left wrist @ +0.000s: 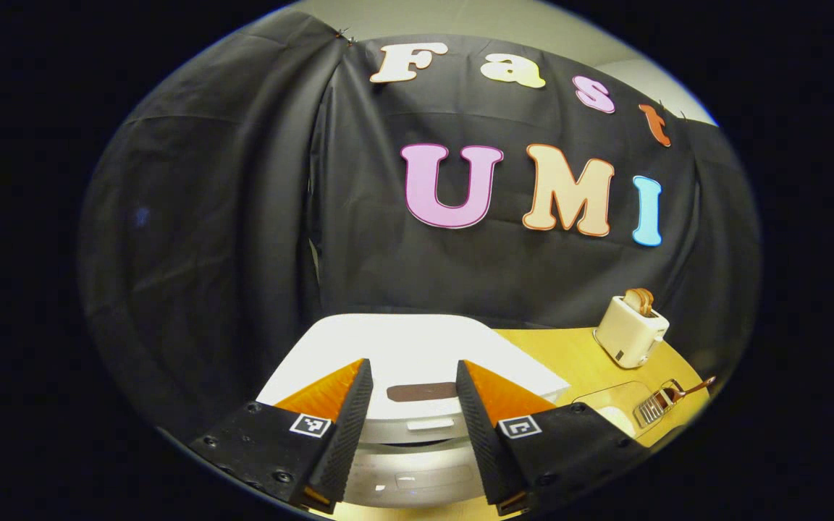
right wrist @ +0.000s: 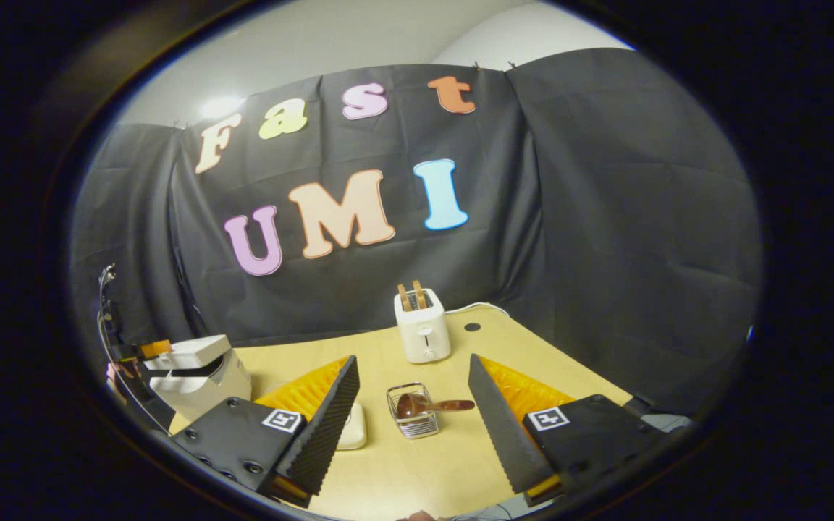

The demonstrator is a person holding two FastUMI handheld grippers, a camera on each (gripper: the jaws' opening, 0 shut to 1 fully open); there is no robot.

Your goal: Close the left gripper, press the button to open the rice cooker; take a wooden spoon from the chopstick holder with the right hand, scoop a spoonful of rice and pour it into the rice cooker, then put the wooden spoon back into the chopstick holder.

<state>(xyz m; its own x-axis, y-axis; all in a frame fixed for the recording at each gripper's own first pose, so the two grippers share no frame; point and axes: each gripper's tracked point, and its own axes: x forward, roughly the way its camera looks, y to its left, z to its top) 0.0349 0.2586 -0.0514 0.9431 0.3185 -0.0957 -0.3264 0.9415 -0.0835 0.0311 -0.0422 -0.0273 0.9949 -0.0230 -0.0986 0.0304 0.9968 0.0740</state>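
The white rice cooker (left wrist: pixel 417 347) lies right under my left gripper (left wrist: pixel 413 365), whose jaws stand open over a brown patch (left wrist: pixel 420 392) on the lid. In the right gripper view the cooker (right wrist: pixel 200 380) stands at the table's far left with the left gripper (right wrist: pixel 150 350) above it. My right gripper (right wrist: pixel 413 358) is open and holds nothing. A little ahead of it stands the wire chopstick holder (right wrist: pixel 408 420), with the wooden spoon (right wrist: pixel 431 405) lying in it, handle to the right. The holder (left wrist: pixel 652 410) and spoon (left wrist: pixel 692 389) also appear in the left gripper view. A pale rice container (right wrist: pixel 353 428) sits partly behind my finger.
A white toaster (right wrist: pixel 423 329) with bread slices stands at the back of the yellow table (right wrist: pixel 424 470); it also shows in the left gripper view (left wrist: pixel 630 329). A clear-lidded container (left wrist: pixel 609 405) sits between the cooker and the holder. Black cloth walls close in the table behind and on both sides.
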